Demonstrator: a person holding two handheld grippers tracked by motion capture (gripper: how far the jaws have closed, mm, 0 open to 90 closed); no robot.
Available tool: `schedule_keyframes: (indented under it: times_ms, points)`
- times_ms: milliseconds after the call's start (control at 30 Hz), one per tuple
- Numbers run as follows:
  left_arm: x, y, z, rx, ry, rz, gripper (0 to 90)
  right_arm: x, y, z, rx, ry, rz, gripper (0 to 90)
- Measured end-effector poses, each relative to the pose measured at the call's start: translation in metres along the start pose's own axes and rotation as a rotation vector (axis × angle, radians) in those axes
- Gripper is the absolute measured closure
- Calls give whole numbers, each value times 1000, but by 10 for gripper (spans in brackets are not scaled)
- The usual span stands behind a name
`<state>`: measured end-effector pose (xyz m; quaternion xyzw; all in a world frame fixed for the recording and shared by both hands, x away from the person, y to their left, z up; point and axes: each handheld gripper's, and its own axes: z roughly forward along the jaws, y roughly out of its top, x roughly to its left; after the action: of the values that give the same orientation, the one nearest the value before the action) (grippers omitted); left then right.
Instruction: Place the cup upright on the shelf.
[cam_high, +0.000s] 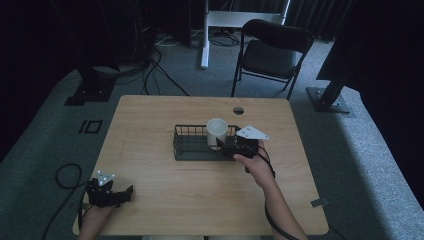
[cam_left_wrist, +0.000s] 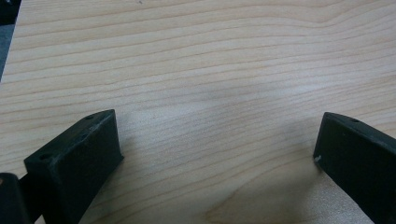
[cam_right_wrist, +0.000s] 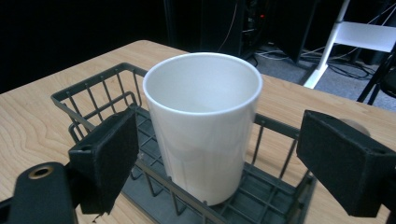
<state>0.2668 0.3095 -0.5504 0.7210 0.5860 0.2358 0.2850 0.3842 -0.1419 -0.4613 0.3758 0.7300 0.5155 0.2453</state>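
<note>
a plain white cup (cam_right_wrist: 205, 126), a dark wire basket (cam_right_wrist: 100, 91), a pale wood-grain table (cam_left_wrist: 210, 70).

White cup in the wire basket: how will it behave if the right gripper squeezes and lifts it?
The smooth white cup looks glossy, so it may slip against the pads. It is tall and stands upright in the dark wire basket, so an off-centre push would probably tip it. The right gripper stands open around it, not touching; the thin rim suggests little weight.

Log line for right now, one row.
left gripper: open, over bare table | right gripper: open, jaws flanking white cup | cup: upright in wire basket
</note>
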Motion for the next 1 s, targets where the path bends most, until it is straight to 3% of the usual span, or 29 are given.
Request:
schedule_keyframes:
  times_ms: [533,1000]
  points:
    - [0,0,0,0,0,0,7,-13,-14,-23,-20,-33,20,129]
    - [0,0,0,0,0,0,7,-30,-42,-41,-3,-72,47,129]
